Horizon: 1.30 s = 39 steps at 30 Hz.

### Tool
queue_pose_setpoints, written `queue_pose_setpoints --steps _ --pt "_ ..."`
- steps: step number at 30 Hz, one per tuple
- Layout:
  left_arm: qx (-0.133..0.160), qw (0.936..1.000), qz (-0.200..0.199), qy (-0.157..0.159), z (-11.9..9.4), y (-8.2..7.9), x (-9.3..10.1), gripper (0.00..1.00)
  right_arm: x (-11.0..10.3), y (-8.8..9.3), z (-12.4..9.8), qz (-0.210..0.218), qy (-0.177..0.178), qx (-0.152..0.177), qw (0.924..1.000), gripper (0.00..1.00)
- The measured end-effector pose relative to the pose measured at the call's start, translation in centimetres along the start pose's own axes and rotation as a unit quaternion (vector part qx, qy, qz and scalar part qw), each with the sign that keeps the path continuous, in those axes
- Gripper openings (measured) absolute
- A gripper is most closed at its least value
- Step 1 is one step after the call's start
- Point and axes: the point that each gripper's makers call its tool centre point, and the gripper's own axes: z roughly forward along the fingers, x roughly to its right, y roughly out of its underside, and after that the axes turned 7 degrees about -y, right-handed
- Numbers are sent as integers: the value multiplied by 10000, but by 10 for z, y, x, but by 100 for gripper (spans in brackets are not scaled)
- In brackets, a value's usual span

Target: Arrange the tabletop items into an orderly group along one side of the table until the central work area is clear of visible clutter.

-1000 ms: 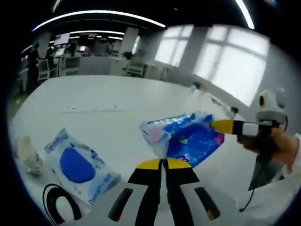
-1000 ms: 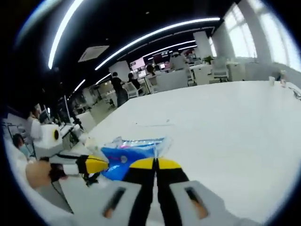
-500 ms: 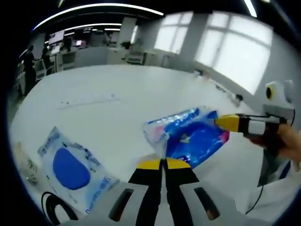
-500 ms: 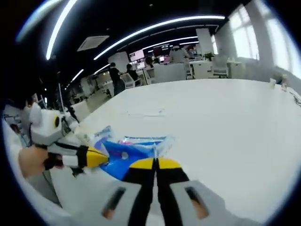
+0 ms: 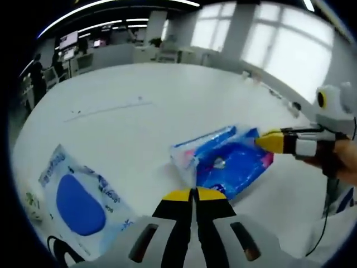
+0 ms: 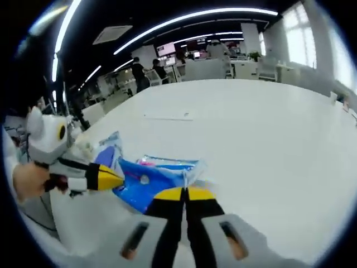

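White bench (image 5: pixel 128 111) stretched away under office lights; a crinkly blue plastic pouch (image 5: pixel 226 162) hung just above it, pinched at opposite edges by the left tool (image 5: pixel 193 194) and right tool (image 6: pixel 184 193), probably for carrying sideways beside the blue-oval wipes pack (image 5: pixel 78 195).

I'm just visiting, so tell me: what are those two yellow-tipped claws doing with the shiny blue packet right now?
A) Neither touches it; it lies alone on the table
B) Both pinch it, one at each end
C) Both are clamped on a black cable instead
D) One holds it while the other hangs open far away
B: the left gripper is shut on one edge of the blue packet, and the right gripper is shut on its opposite end.
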Motion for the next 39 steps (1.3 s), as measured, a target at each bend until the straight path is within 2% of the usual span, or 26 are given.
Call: queue_pose_setpoints --steps 6,10,22,26,29,32,36,39 --pt "-198 9998 -89 -24 13 9 -2 0 8 15 10 -99 96 -286 9995 0" --pt "-304 9995 92 -91 20 18 -2 0 10 29 15 -10 103 -462 9989 0" --pt "-279 9993 84 -247 25 22 -5 0 15 46 27 -18 45 -785 9969 0" --pt "-205 9991 221 -297 25 22 -5 0 16 47 26 -14 39 -767 9970 0" --pt "-171 9993 -101 -316 25 22 -7 0 16 47 26 -157 0 -784 9968 0" --pt "-163 9991 243 -306 25 21 -6 0 14 47 27 -357 19 -847 9958 0" --pt "-158 9992 191 -308 25 21 -6 0 15 47 27 -439 58 -870 9952 0" --pt "-131 9988 301 -352 25 22 -5 0 15 47 27 -424 49 -851 9955 0"
